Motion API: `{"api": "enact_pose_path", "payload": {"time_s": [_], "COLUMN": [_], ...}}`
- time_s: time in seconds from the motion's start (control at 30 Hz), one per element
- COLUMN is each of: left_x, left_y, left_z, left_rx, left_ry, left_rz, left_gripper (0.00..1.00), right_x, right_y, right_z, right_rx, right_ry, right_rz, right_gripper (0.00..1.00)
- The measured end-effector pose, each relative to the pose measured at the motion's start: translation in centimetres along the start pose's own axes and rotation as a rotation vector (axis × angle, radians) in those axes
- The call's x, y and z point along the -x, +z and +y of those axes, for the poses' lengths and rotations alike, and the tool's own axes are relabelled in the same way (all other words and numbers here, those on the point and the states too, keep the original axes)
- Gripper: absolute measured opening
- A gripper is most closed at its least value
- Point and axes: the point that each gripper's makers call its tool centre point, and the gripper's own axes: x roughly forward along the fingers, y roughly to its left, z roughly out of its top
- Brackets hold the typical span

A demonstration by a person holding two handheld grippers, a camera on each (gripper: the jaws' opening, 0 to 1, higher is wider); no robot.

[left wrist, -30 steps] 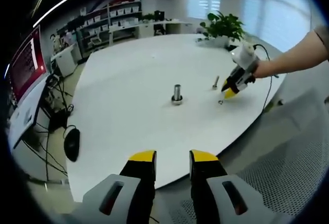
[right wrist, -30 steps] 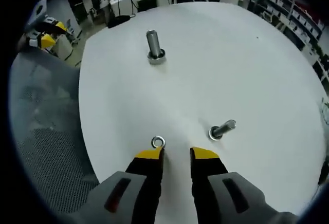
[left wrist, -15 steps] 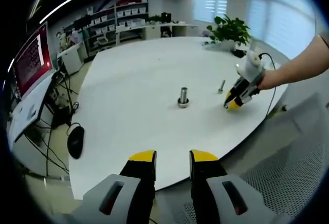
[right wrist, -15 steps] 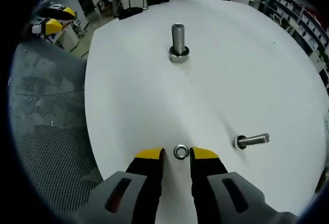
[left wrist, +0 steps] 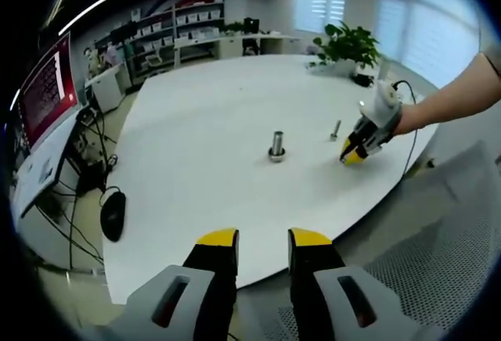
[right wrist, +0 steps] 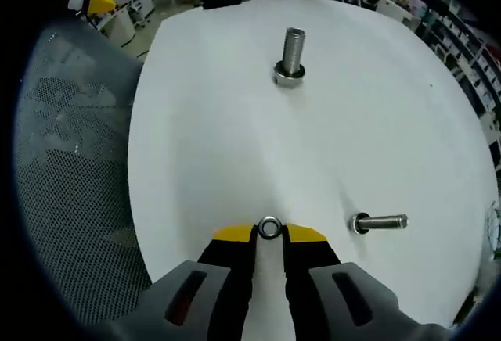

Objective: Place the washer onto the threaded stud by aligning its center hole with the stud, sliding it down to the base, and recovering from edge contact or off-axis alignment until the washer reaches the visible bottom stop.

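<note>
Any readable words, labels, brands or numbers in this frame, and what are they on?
No text can be read.
Red screen at the left of the left gripper view: light marks, too blurred to read.
Washer, upright threaded stud, the bolt lying on its side and white table: no markings visible.

In the left gripper view the washer is too small to make out at the right hand-held gripper (left wrist: 350, 153), and whether its jaws are closed cannot be told there. The arm (left wrist: 454, 95) holding it is cut off by the edge. The text on the screen (left wrist: 43, 91) is too blurred to read. In the right gripper view the table (right wrist: 219, 145) runs out of sight on the right.
</note>
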Motion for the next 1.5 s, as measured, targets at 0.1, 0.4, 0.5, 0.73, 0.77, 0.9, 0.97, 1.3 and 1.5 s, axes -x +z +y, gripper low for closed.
{"api": "enact_pose_path", "payload": {"time_s": [0.1,0.4,0.5,0.73,0.77,0.9,0.97,1.3,1.5], "left_x": [0.0,0.0,0.1,0.1,0.1,0.2,0.2,0.1,0.1], "left_y": [0.1,0.1,0.2,0.2,0.3,0.6,0.5,0.2,0.1], "left_z": [0.0,0.0,0.1,0.3,0.3,0.3,0.4,0.1,0.3], "left_rx": [-0.001,-0.002,0.006,0.007,0.009,0.016,0.016,0.002,0.009], "left_ry": [-0.002,-0.006,-0.001,0.006,0.008,0.006,0.011,0.009,0.011], "left_rz": [-0.004,-0.003,-0.012,-0.011,-0.017,-0.035,-0.030,-0.010,-0.010], "left_gripper": [0.22,0.22,0.22,0.22,0.22,0.22,0.22,0.22,0.22], "right_x": [0.1,-0.4,-0.4,-0.5,-0.5,-0.5,-0.6,-0.6,-0.4], "right_y": [-0.1,0.7,0.7,0.6,0.5,0.7,0.6,0.5,0.5], "right_z": [-0.2,0.5,0.6,0.4,0.4,0.2,0.3,0.7,0.6], "right_rx": [-0.017,0.004,0.059,0.198,0.207,0.214,0.205,0.293,0.231], "right_ry": [0.004,0.026,0.034,0.065,0.063,0.064,0.056,-0.030,-0.042], "right_rz": [-0.002,0.046,0.123,0.219,0.225,0.269,0.290,0.325,0.220], "right_gripper": [0.16,0.22,0.22,0.19,0.18,0.16,0.15,0.15,0.15]}}
